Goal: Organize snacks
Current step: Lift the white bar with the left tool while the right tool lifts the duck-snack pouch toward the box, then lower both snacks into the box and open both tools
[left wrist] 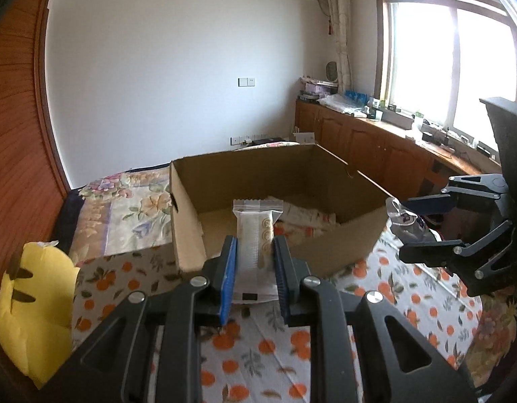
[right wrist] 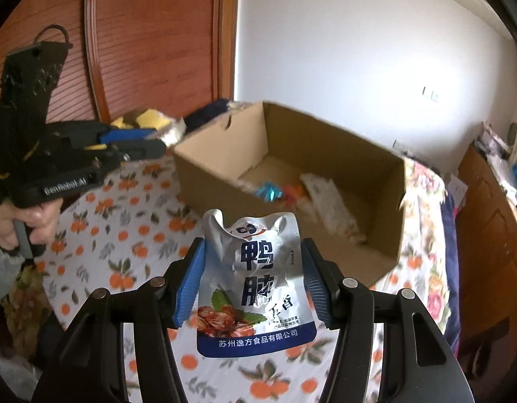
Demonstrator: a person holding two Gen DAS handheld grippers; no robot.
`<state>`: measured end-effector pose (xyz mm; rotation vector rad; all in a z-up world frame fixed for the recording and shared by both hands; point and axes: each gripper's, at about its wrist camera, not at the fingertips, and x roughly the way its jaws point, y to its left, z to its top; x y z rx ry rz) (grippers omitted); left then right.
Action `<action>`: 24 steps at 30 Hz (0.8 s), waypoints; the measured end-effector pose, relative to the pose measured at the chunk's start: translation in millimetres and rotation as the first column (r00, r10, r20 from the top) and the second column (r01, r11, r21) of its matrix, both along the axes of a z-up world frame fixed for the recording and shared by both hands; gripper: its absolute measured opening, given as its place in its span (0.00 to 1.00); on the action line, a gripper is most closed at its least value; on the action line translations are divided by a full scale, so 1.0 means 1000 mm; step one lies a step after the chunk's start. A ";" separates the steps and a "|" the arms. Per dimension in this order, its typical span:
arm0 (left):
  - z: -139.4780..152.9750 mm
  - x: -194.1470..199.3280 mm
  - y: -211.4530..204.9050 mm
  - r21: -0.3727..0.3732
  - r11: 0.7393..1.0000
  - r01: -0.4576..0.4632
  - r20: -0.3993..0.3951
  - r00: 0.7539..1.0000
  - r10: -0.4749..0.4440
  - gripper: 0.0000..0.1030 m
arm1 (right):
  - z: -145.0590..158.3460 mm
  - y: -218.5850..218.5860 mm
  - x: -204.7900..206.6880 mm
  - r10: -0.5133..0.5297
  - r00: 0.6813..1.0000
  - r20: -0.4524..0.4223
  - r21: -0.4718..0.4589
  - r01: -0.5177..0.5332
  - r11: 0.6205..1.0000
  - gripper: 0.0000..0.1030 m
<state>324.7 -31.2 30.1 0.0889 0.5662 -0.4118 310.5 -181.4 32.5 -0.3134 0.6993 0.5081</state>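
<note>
My left gripper point(left wrist: 255, 252) is shut on a slim clear-and-white wrapped biscuit bar point(left wrist: 256, 235), held upright just short of the near wall of an open cardboard box point(left wrist: 191, 208). My right gripper point(right wrist: 253, 275) is shut on a silver and blue snack pouch point(right wrist: 255, 285) with a picture of meat, hanging above the bedsheet in front of the same cardboard box point(right wrist: 218, 168). Several wrapped snacks point(right wrist: 312, 198) lie on the box floor. Each gripper shows in the other's view: the right gripper point(left wrist: 423, 225) with its pouch, the left gripper point(right wrist: 147, 144) with its bar.
The box sits on a bed with an orange-fruit patterned sheet point(left wrist: 258, 352). A yellow plush toy point(left wrist: 33, 309) lies at the left by a wooden wardrobe point(left wrist: 13, 134). Wooden cabinets point(left wrist: 376, 147) run under the window at the right. A hand point(right wrist: 19, 225) grips the left tool.
</note>
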 end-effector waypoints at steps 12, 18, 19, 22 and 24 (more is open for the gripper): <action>-0.011 0.072 -0.016 -0.004 1.000 -0.001 -0.016 1.000 0.001 0.19 | 0.000 0.008 0.085 -0.023 0.999 0.038 0.029 0.022 0.999 0.56; -0.031 0.099 -0.027 0.007 1.000 -0.009 -0.048 0.999 0.009 0.19 | -0.023 -0.006 0.130 -0.085 0.996 -0.009 0.090 0.085 0.992 0.56; -0.035 0.101 -0.029 0.012 1.000 -0.011 -0.053 0.999 0.012 0.19 | -0.029 -0.009 0.135 -0.097 0.995 -0.019 0.098 0.098 0.990 0.56; -0.043 0.104 -0.035 0.020 1.000 -0.006 -0.069 0.998 0.007 0.23 | -0.042 -0.018 0.142 -0.117 0.992 -0.045 0.110 0.121 0.987 0.56; -0.045 0.101 -0.038 0.031 0.999 -0.006 -0.070 0.998 0.008 0.23 | -0.050 -0.022 0.143 -0.127 0.990 -0.058 0.103 0.132 0.986 0.57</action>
